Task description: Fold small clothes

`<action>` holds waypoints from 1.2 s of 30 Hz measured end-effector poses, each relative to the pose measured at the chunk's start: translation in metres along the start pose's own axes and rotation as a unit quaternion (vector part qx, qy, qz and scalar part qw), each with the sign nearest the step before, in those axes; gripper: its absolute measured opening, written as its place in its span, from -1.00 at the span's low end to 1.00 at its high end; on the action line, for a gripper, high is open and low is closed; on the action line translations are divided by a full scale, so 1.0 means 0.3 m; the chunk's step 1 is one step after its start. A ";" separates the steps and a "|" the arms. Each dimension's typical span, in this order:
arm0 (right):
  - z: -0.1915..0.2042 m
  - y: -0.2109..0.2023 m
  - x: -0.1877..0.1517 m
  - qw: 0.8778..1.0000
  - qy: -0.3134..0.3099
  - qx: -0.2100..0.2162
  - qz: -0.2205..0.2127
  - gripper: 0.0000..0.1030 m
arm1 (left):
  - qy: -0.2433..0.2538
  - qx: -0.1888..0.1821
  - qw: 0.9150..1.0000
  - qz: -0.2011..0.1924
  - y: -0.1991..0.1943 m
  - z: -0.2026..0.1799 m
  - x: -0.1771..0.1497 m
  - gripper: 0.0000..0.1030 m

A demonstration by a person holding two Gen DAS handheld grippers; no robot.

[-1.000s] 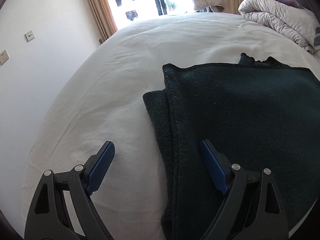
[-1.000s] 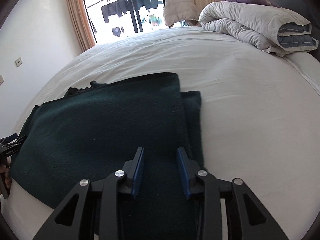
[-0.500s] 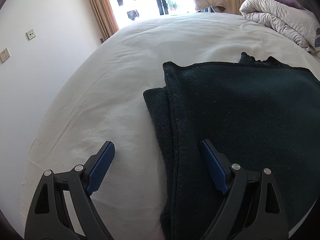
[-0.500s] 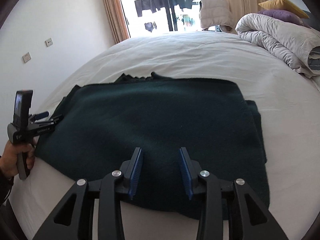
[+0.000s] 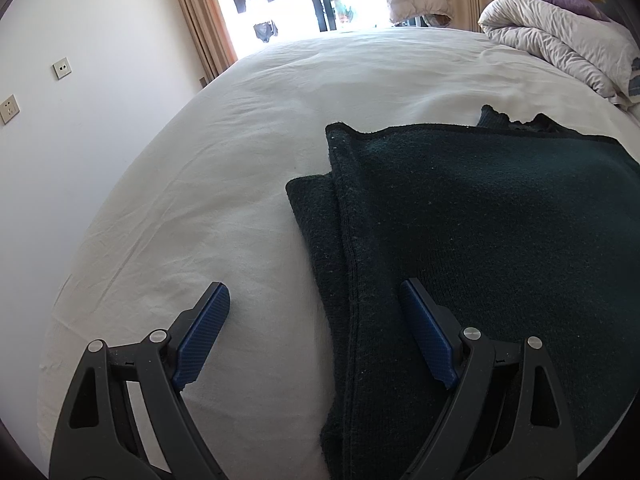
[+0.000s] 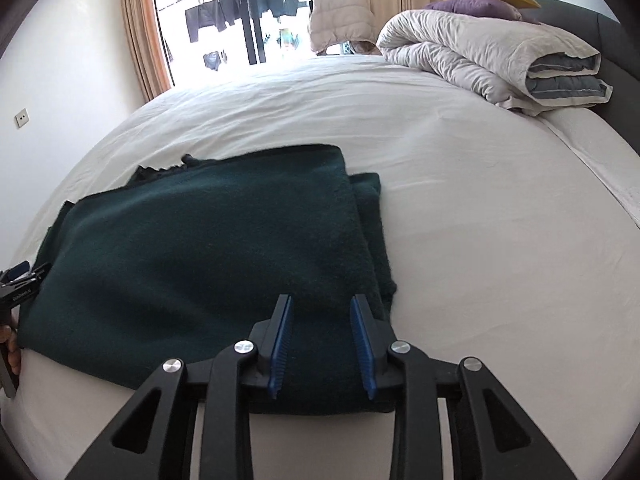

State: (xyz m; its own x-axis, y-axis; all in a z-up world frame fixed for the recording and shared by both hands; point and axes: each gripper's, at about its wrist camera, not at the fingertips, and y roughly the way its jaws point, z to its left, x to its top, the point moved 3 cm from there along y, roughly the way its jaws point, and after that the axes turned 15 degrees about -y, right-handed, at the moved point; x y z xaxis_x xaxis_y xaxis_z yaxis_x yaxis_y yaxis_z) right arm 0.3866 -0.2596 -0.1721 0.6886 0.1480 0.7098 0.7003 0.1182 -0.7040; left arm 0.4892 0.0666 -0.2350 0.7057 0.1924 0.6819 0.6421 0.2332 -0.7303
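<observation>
The dark green knit garment [image 6: 208, 248] lies partly folded on the white bed sheet [image 5: 208, 200], near the bed's front edge. In the right wrist view one layer is turned over another, with a narrow strip of the lower layer showing along the right side. A ragged edge protrudes at the far side.

Handling (judgement): the fabric looks thick, soft and fuzzy, like wool or fleece. It should drape limply, carry moderate weight for its size, and resist sliding on the cotton sheet. It is not fragile. Take hold at a corner or along the stitched hem [image 5: 352, 264], pinching both layers together so they do not separate.

The left gripper [image 5: 316, 312] has its jaws spread wide, straddling the garment's left edge: one blue ribbed pad over the sheet, the other over the cloth. Nothing is grasped.

The right gripper [image 6: 322, 344] has its jaws partly apart over the near right corner, holding nothing. Whether the pads touch the fabric cannot be told.
</observation>
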 end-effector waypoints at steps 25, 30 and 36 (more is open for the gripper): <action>-0.090 0.013 -0.150 0.940 0.263 0.209 -0.052 -0.32 | -0.043 -0.155 0.987 0.001 -0.241 -0.257 -0.043 0.66; 0.076 0.039 -0.059 0.921 0.238 0.303 -0.050 -0.21 | -0.105 -0.172 0.978 0.050 -0.130 -0.273 -0.093 0.66; 0.199 0.196 0.039 0.924 0.220 0.312 -0.004 -0.28 | -0.087 -0.164 0.981 0.051 -0.081 -0.262 -0.093 0.59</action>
State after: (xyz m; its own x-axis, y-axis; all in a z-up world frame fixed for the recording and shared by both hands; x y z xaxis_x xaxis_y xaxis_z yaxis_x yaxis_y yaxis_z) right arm 0.4246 -0.1923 -0.2064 0.7901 -0.2526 0.5585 0.5551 0.6813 -0.4772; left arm 0.4774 -0.0194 -0.2396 0.7278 0.3660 0.5800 0.6527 -0.1102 -0.7496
